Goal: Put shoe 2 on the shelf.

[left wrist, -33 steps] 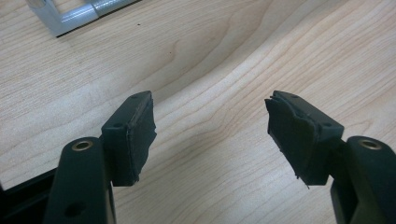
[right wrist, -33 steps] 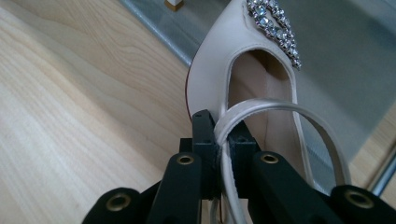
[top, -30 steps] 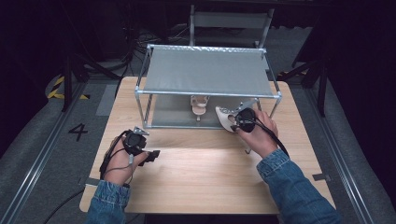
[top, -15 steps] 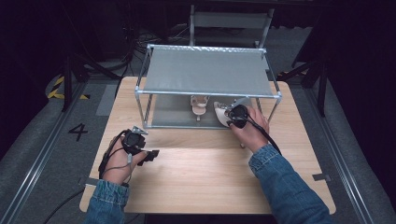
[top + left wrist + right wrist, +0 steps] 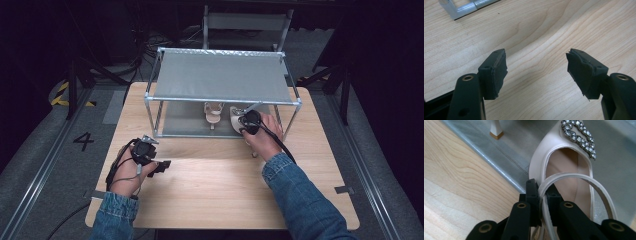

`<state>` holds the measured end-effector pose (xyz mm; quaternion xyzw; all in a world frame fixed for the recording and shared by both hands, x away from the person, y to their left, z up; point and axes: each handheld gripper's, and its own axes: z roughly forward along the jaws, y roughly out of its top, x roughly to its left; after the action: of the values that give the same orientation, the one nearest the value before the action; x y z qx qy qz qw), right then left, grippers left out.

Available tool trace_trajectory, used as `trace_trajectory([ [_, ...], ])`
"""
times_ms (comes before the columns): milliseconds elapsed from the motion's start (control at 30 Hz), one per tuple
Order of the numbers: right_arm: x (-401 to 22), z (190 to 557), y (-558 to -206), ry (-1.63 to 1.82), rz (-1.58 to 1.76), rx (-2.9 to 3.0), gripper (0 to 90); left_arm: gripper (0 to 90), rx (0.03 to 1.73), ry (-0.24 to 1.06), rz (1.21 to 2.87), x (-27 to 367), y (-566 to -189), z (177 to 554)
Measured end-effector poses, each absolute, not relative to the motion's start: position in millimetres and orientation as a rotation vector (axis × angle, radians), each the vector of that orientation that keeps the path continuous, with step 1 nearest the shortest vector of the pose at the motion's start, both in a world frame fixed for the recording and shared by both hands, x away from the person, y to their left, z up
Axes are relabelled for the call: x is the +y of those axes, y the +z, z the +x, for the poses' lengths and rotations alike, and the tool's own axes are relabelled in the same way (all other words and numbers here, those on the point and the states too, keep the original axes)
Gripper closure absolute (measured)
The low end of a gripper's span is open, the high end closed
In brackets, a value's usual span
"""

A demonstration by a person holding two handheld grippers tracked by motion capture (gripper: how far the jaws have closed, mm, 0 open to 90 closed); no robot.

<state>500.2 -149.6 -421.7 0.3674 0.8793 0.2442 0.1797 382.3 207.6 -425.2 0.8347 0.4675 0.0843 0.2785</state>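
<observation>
- Compared with the frame one second earlier, the right gripper (image 5: pixel 239 120) and its shoe (image 5: pixel 236 119) are seen nearer the rack's (image 5: pixel 222 100) front rail, with the shoe's toe now under the upper shelf; the left gripper (image 5: pixel 165 164) is unchanged in place.
- The right gripper's jaws have just been opening slightly, yet the sling-back strap (image 5: pixel 564 178) is shown pinched between them.
- The ivory sling-back shoe (image 5: pixel 564 157) is laid partly on the grey lower shelf (image 5: pixel 519 147); its long axis runs away from the gripper, the jewelled toe (image 5: pixel 579 137) pointing into the rack.
- A second shoe (image 5: pixel 214 112) is seen just beside it.
- The left gripper (image 5: pixel 536 72) is held wide open and empty over the wooden table (image 5: pixel 536 32).
</observation>
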Motion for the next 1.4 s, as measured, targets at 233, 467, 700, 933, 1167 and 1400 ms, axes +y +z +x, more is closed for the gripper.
trace_trajectory([
  [233,-151.5,492.0,-413.5,0.776,1.033,2.454,56.4,32.2,1.233,0.215,2.244,203.4,-424.7,386.1],
  [467,-163.8,477.3,-399.7,0.845,1.047,2.421,48.2,32.1,1.217,0.204,2.246,200.9,-423.5,391.1],
  [700,-188.5,454.3,-381.5,0.929,1.101,2.379,46.5,32.1,1.198,0.205,2.260,194.5,-422.8,401.6],
  [933,-216.0,430.2,-374.9,0.945,1.146,2.388,47.2,32.0,1.199,0.209,2.265,191.0,-420.8,405.2],
  [1167,-239.2,402.0,-379.9,0.954,1.204,2.411,51.3,32.0,1.210,0.208,2.271,192.6,-423.8,404.6],
  [1400,-245.2,388.1,-391.3,0.961,1.278,2.471,57.8,31.9,1.210,0.206,2.273,194.6,-423.4,402.4],
])
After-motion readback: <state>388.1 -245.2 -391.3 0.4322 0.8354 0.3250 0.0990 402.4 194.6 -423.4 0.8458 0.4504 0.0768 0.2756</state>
